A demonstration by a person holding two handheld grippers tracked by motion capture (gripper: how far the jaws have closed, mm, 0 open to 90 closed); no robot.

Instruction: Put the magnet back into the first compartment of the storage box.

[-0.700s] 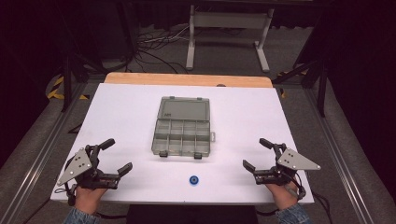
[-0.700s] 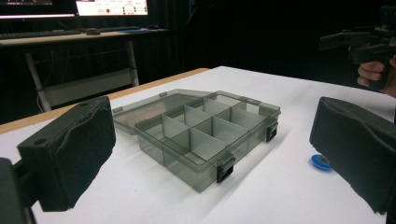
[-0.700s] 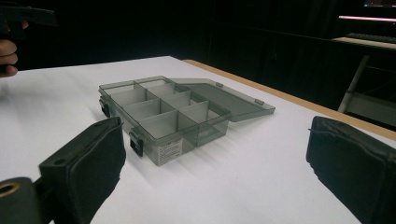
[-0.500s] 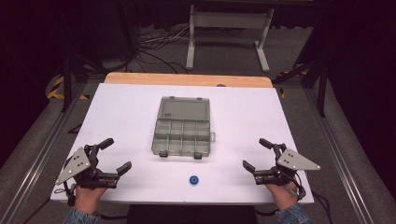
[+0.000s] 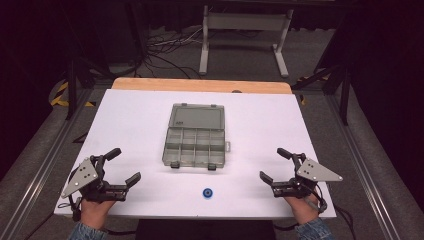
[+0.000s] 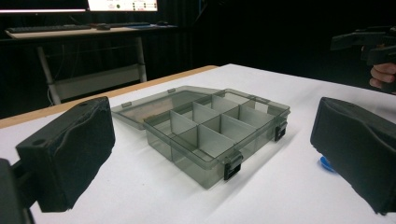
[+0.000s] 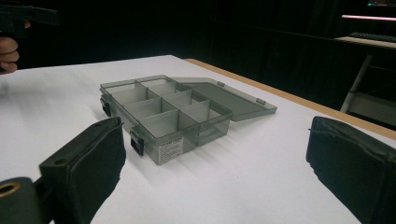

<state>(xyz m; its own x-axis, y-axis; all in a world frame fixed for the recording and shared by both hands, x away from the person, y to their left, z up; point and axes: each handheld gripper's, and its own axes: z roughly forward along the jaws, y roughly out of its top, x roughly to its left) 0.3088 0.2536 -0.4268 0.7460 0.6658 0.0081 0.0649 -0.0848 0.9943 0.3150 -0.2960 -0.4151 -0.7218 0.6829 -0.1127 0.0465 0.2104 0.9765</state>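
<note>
Both grippers wait low at the counter's [image 5: 130,120] near corners, jaws spread wide and empty. The left gripper [image 5: 118,166] and right gripper [image 5: 278,164] each angle inward toward the organizer box [image 5: 194,145] at mid-counter, lid laid open toward the far edge, long axis running near to far. The small blue disc [image 5: 207,193] sits by the near edge, midway between them, neither hand clearly nearer.
</note>
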